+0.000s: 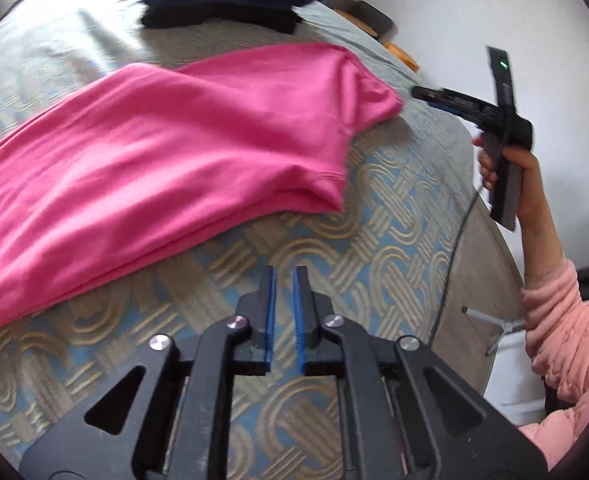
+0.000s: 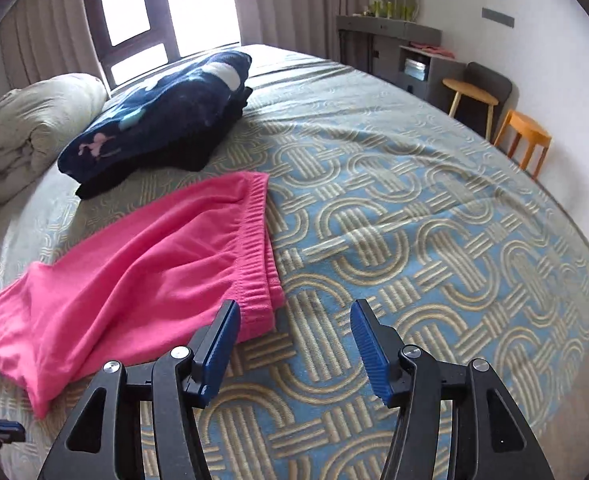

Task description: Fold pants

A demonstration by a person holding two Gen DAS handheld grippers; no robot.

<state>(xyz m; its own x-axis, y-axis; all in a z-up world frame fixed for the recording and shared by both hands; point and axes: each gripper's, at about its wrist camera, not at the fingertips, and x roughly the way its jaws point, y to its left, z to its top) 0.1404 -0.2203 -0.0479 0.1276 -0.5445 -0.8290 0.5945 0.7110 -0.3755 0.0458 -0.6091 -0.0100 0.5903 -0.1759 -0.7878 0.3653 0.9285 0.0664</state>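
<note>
Pink pants [image 1: 166, 160] lie folded lengthwise on the patterned bedspread, also in the right wrist view [image 2: 142, 264], with the elastic waistband [image 2: 254, 248] toward the bed's middle. My left gripper [image 1: 283, 276] hovers just in front of the pants' long edge, its blue pads almost together with a narrow gap and nothing between them. My right gripper [image 2: 294, 312] is open and empty, just in front of the waistband corner. It also shows in the left wrist view [image 1: 418, 92], held in a hand beside the waistband end.
A folded dark blue blanket [image 2: 158, 116] lies behind the pants, a rolled beige duvet [image 2: 34, 120] at far left. Beyond the bed's right edge stand two wooden stools [image 2: 522, 136] and a grey cabinet [image 2: 398, 48].
</note>
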